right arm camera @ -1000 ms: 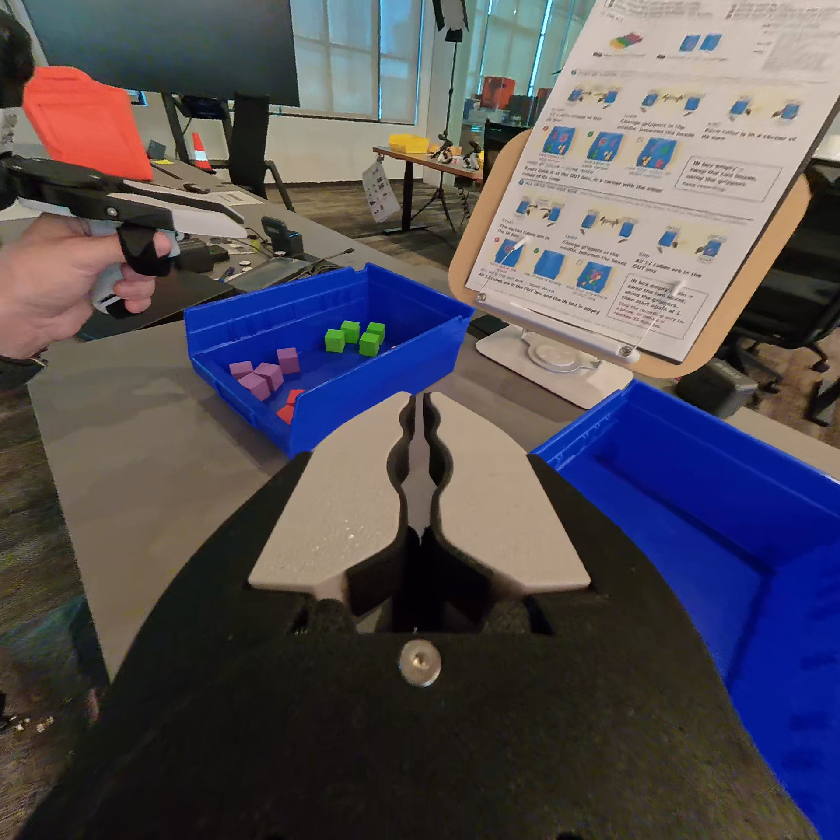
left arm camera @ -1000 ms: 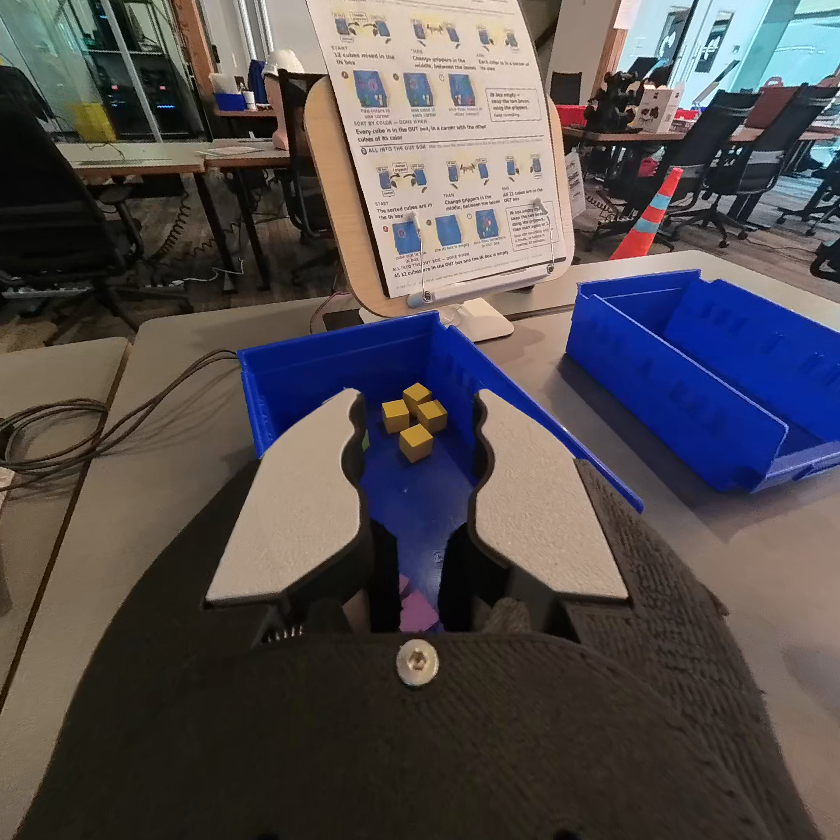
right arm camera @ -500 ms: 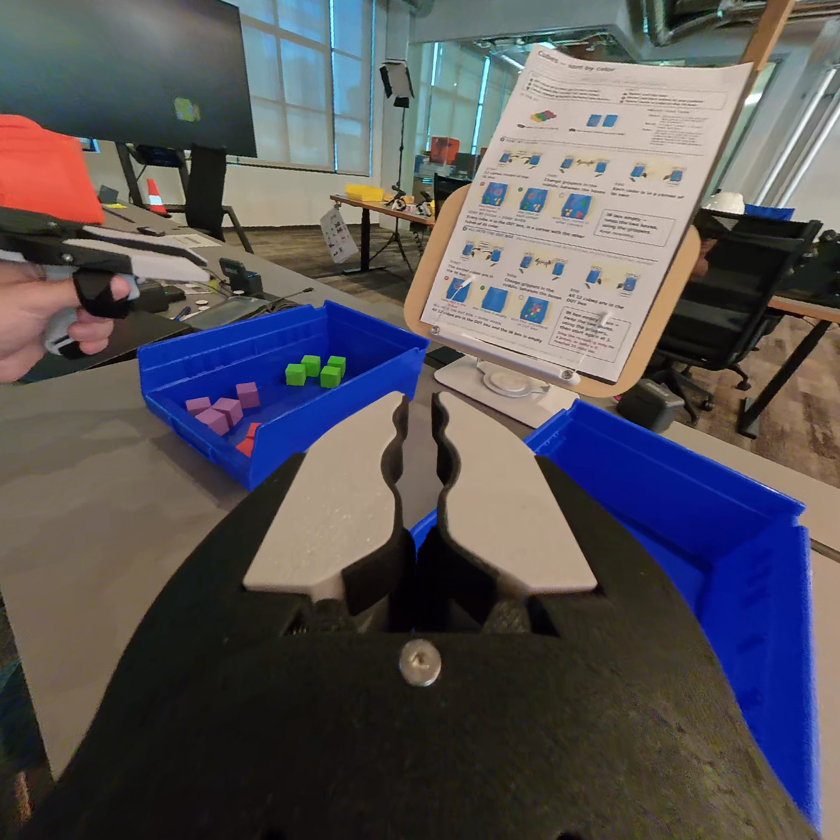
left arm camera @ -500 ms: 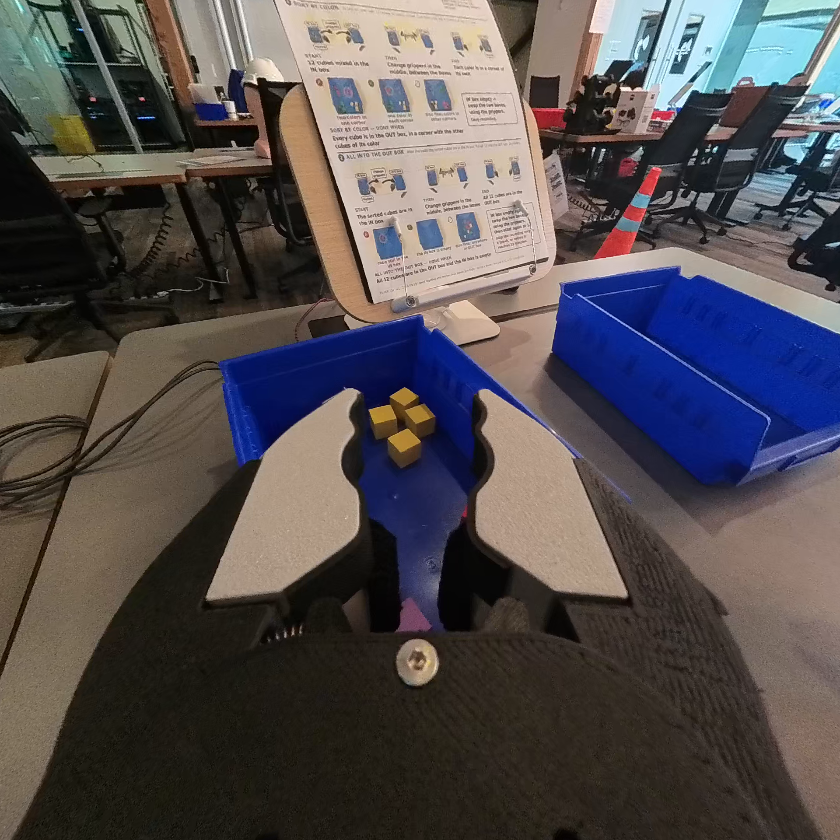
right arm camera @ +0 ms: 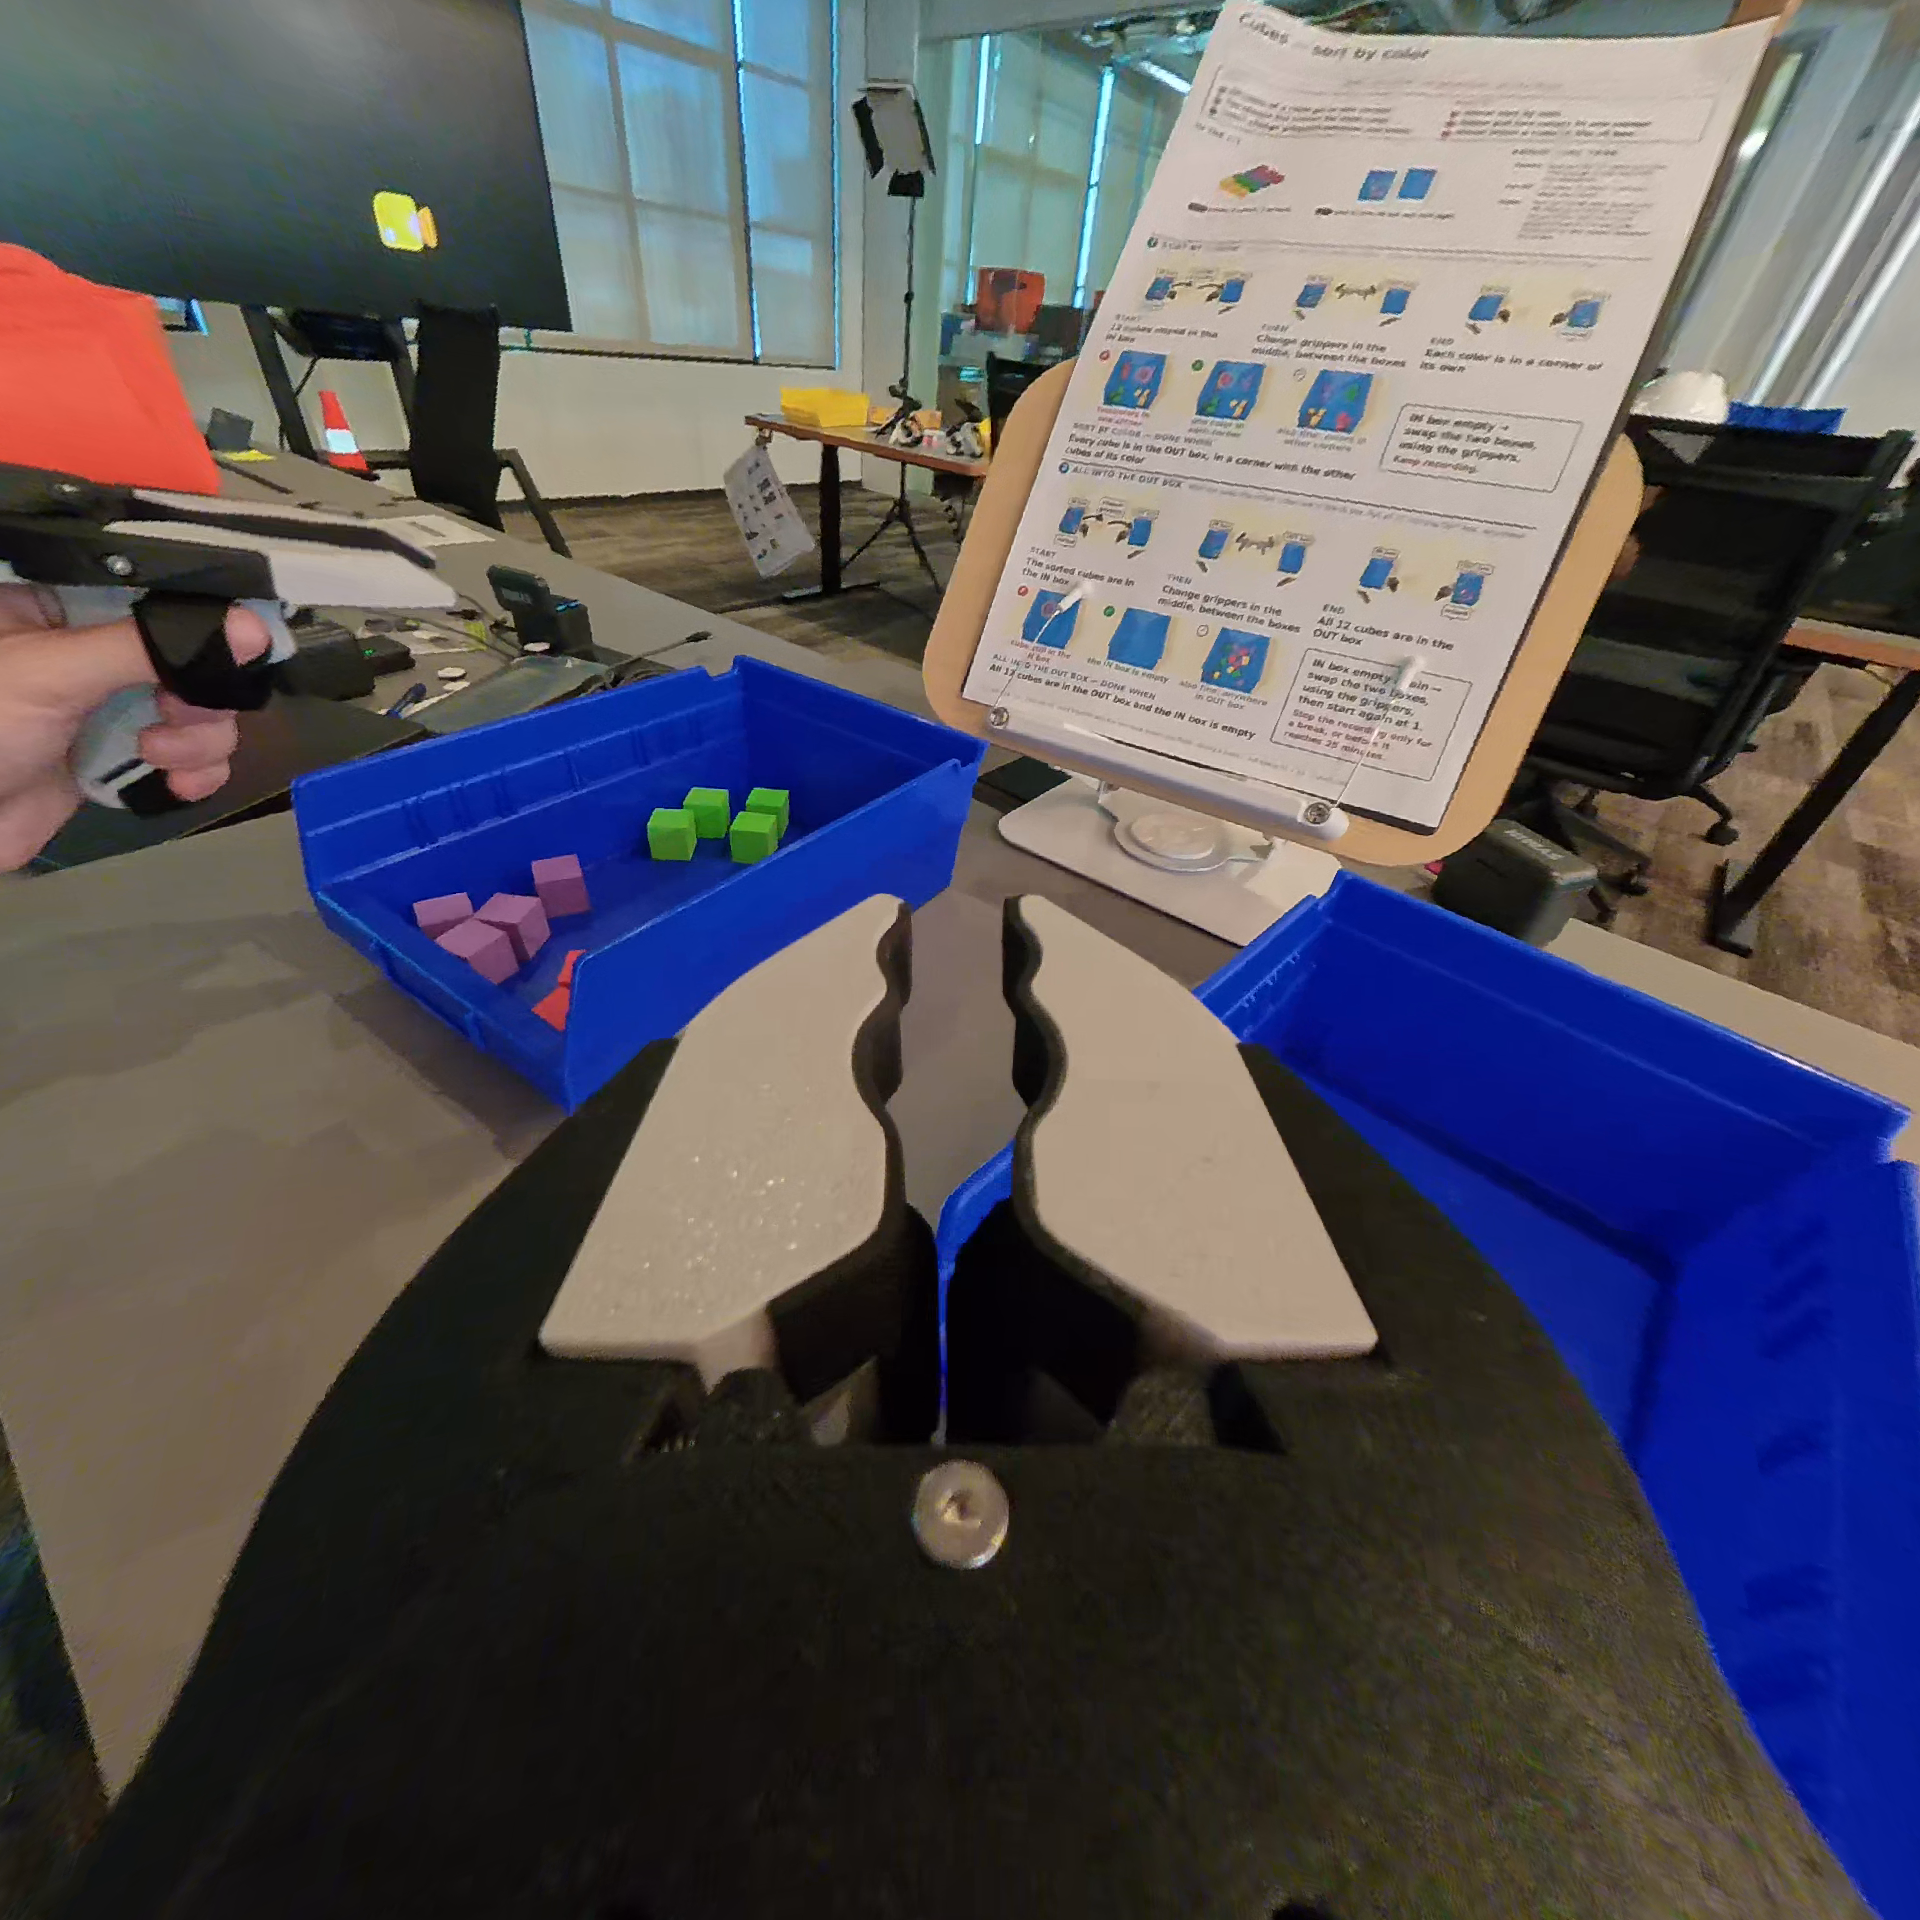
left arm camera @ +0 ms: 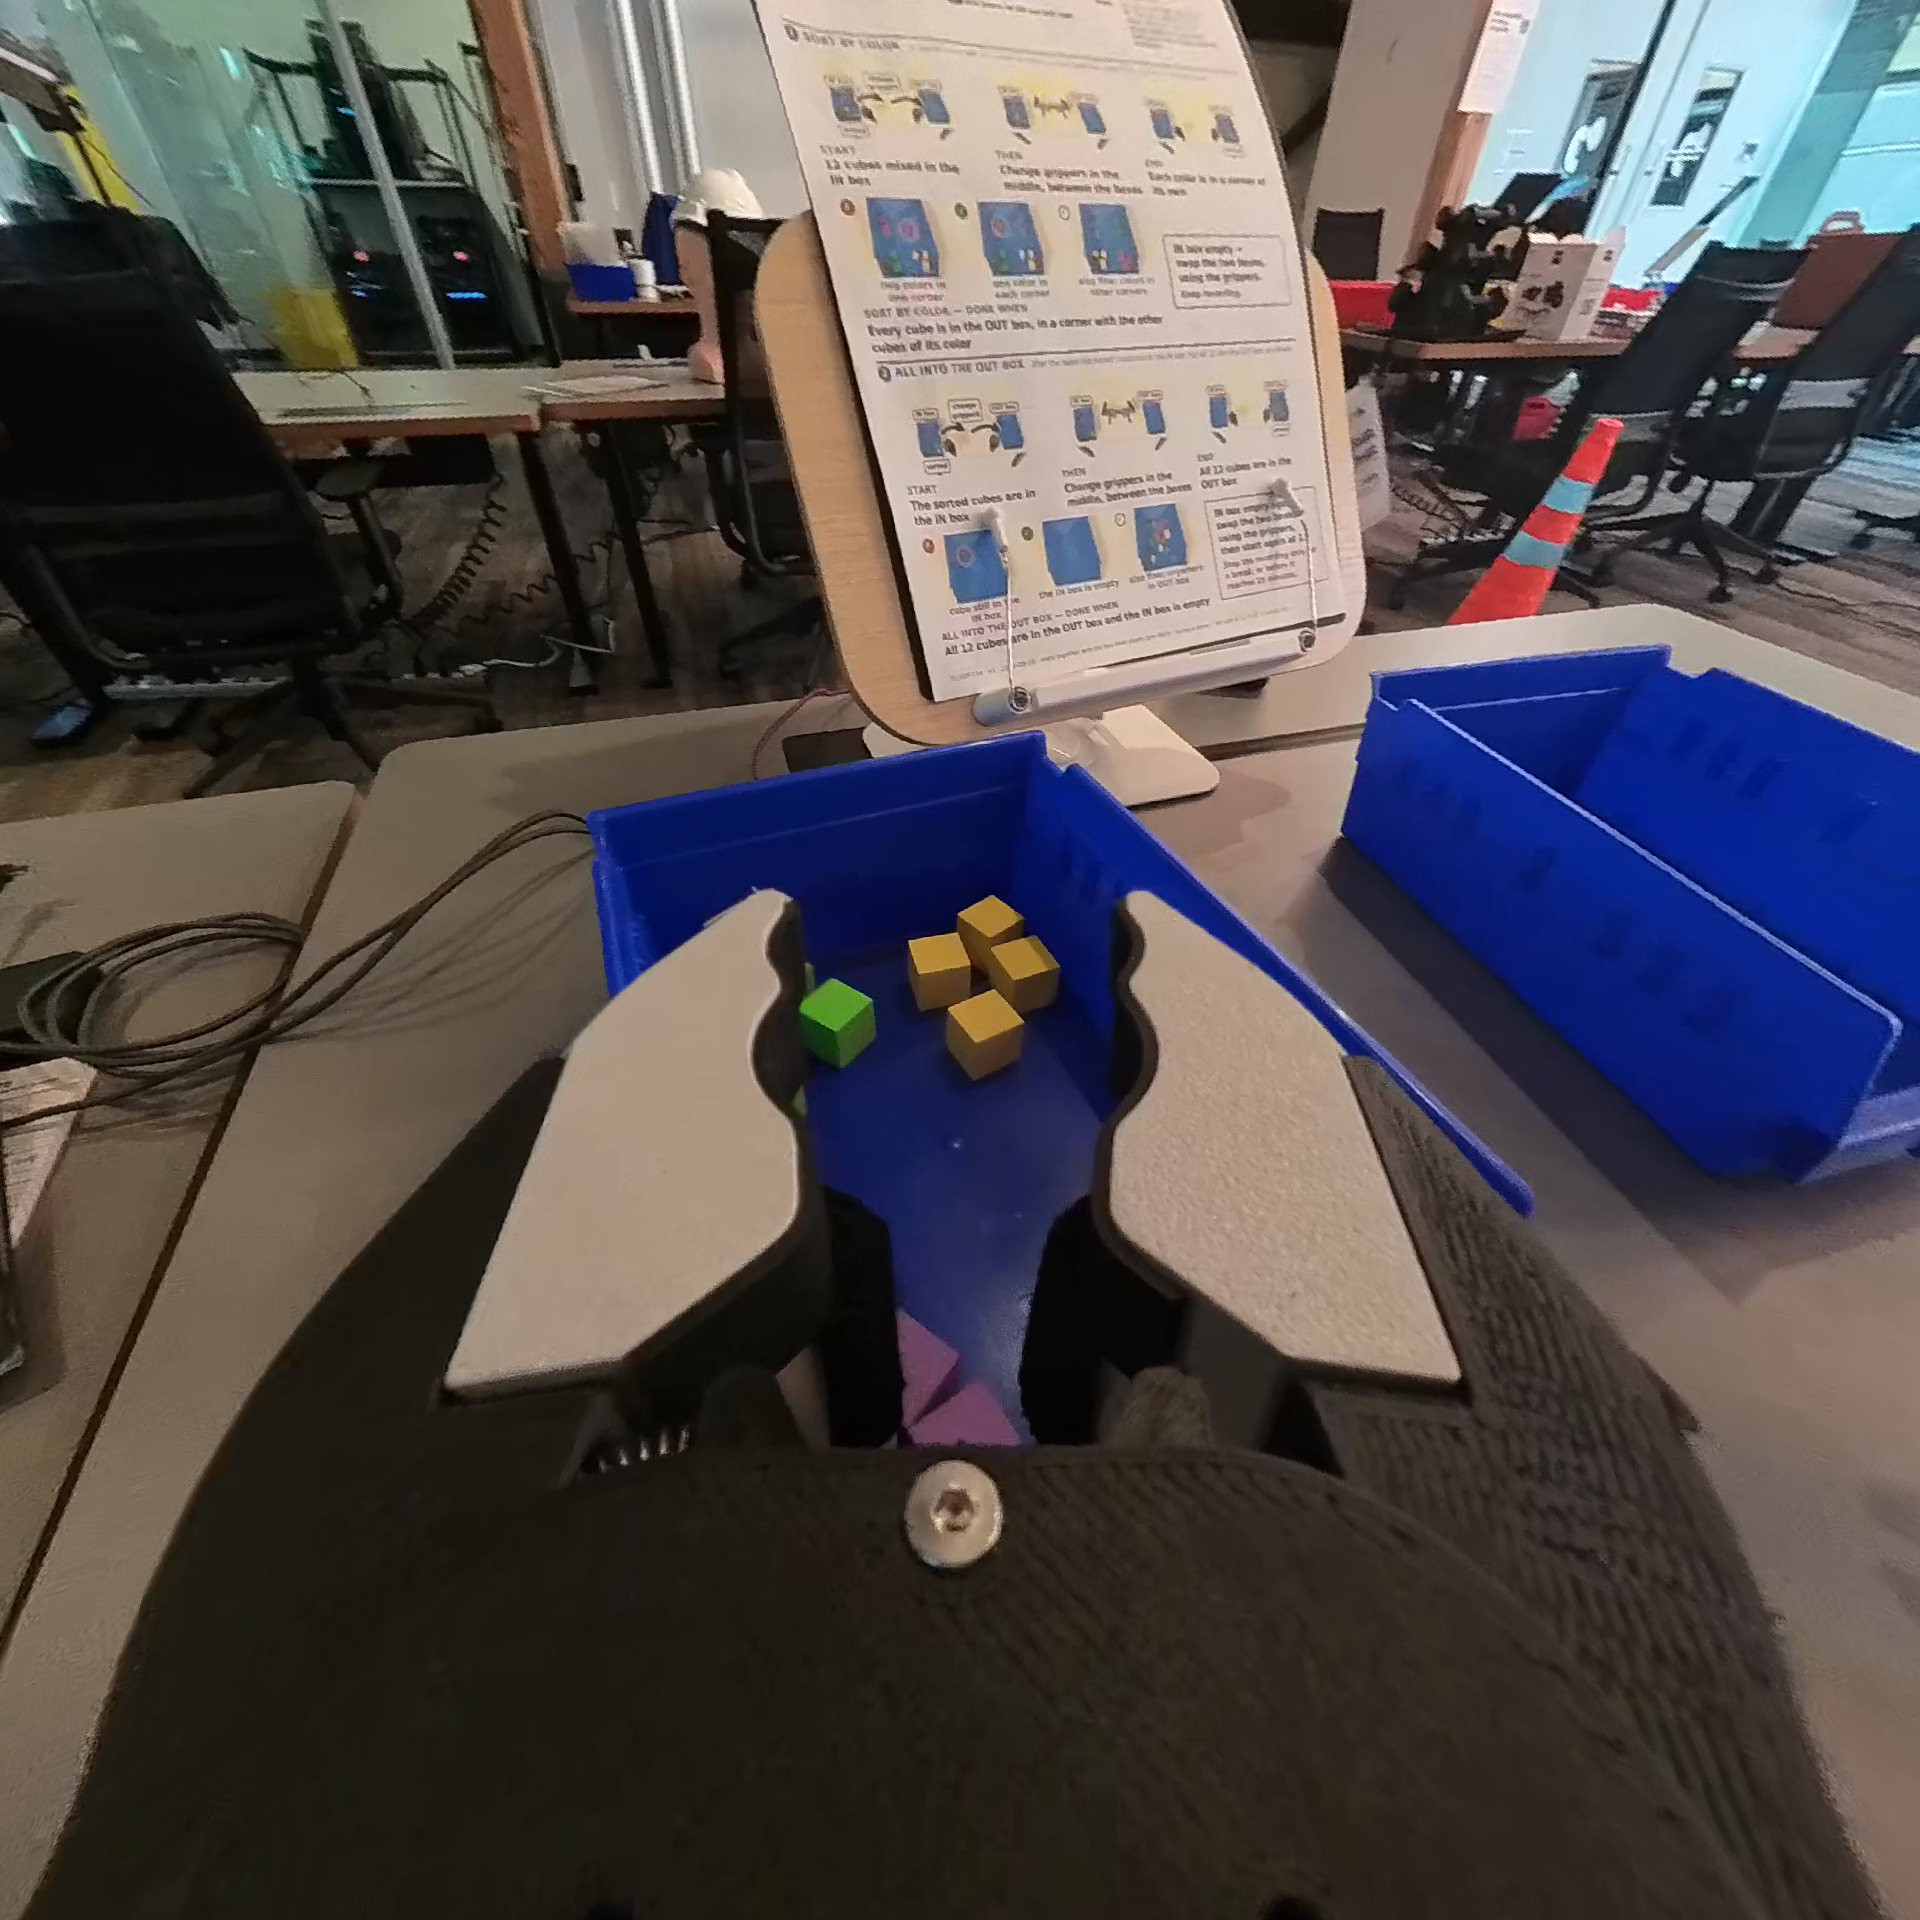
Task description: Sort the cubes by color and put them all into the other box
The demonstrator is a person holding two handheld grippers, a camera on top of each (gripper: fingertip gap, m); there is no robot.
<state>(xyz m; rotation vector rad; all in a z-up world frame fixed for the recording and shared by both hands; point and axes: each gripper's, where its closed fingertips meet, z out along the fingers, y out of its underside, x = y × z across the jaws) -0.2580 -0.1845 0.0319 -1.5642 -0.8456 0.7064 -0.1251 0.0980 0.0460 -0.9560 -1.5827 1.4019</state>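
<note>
My left gripper [left arm camera: 951,914] is open and empty above a blue bin [left arm camera: 821,831]. In that bin lie several yellow cubes [left arm camera: 982,971], a green cube [left arm camera: 836,1021] and purple cubes [left arm camera: 940,1397] near my jaws' base. My right gripper [right arm camera: 954,920] is open a little and empty, over the near left corner of a second, empty blue bin [right arm camera: 1558,1122]. The right wrist view shows the first bin [right arm camera: 852,883] with green cubes [right arm camera: 717,821], purple cubes [right arm camera: 499,920] and a red cube [right arm camera: 556,997]. The left gripper [right arm camera: 291,551] shows there, held by a hand [right arm camera: 62,738].
A stand with an instruction sheet [left arm camera: 1060,364] is behind the bins; it also shows in the right wrist view [right arm camera: 1320,468]. The second bin [left arm camera: 1662,883] lies to the right on the grey table [left arm camera: 312,1091]. Cables [left arm camera: 208,987] lie at the left. Office chairs, desks and an orange cone [left arm camera: 1548,530] stand beyond.
My right gripper has opened from shut to a small gap and pulled back over the empty bin's corner. My left gripper stays open and has shifted, so a green cube now shows.
</note>
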